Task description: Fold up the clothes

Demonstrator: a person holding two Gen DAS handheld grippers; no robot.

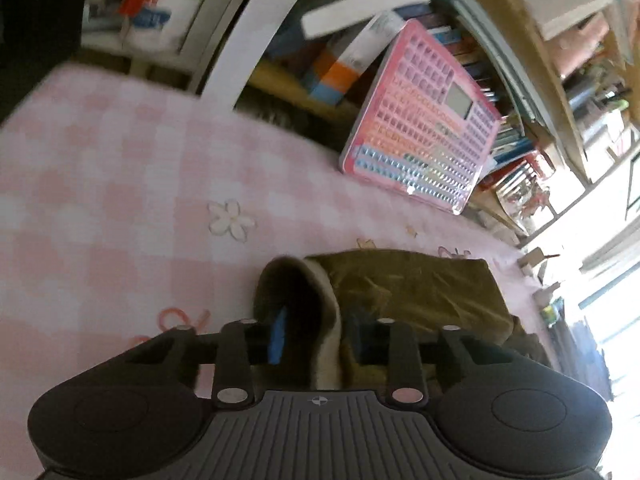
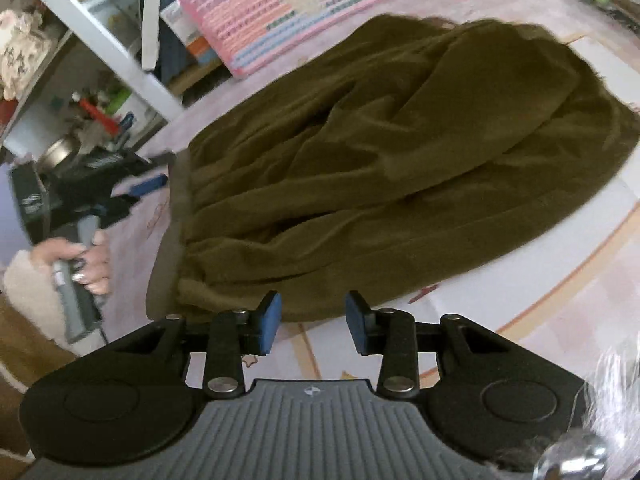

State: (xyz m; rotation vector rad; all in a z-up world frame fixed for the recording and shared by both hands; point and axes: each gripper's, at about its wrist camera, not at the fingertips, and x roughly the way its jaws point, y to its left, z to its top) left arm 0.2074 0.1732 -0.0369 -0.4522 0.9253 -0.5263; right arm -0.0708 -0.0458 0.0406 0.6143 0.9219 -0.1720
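Inventory, left to right, of what your two wrist cameras show.

Left hand (image 2: 86, 258): seen in the right wrist view at the far left, cream fleece cuff, fingers wrapped round a grey handle. It carries your left claw (image 1: 316, 338), whose blue pads point toward the waistband.

Left claw: clenched on the grey-beige ribbed waistband (image 1: 320, 304) of the garment. In the left wrist view a loop of that band rises between the two blue pads (image 1: 277, 338), with the fabric filling the gap. The right-hand pad is mostly hidden behind cloth.

Olive-brown soft fleece garment (image 2: 400, 152): lies crumpled in broad folds on the pink-and-white checked bed cover with flower prints (image 1: 120, 168). Its waistband edge runs down the left side of the heap, toward your left hand.

Right claw (image 2: 314, 324): released, blue pads apart with nothing between them. It hovers just beside the near hem of the garment, over bare cover.

Pink rectangular plastic toy board with rows of small buttons (image 2: 276, 8): leans at the far edge of the bed, behind the garment.

White metal shelving with books and boxes (image 1: 256, 28): stands beyond the bed; contents blurred.
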